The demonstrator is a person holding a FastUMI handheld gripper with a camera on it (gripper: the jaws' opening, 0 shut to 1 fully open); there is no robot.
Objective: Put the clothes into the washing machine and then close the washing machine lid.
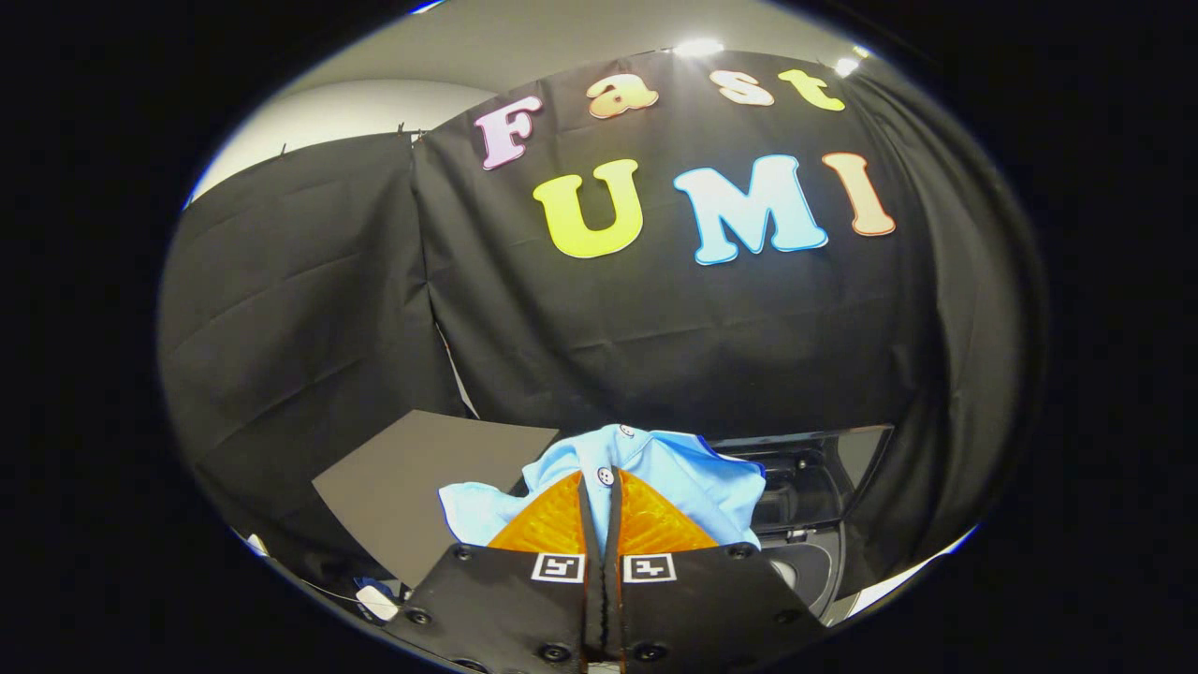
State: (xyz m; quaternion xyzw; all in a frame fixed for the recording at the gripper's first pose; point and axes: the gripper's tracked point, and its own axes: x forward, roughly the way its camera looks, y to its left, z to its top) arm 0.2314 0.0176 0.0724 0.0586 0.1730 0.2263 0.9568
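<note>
Fingers (599, 501) pinched on light-blue shirt (693, 477); washing machine (814, 496) just beyond.

The shirt (655, 468) sits pinched between the gripper (599, 491) fingers; the washing machine (805, 505) stands beyond, to the right.

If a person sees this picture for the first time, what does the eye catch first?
First comes the light blue shirt, pinched between the nearly closed tongs and held up in front of the black cloth wall. Just beyond it, lower and to the side, stands the washing machine with its lid raised.
</note>
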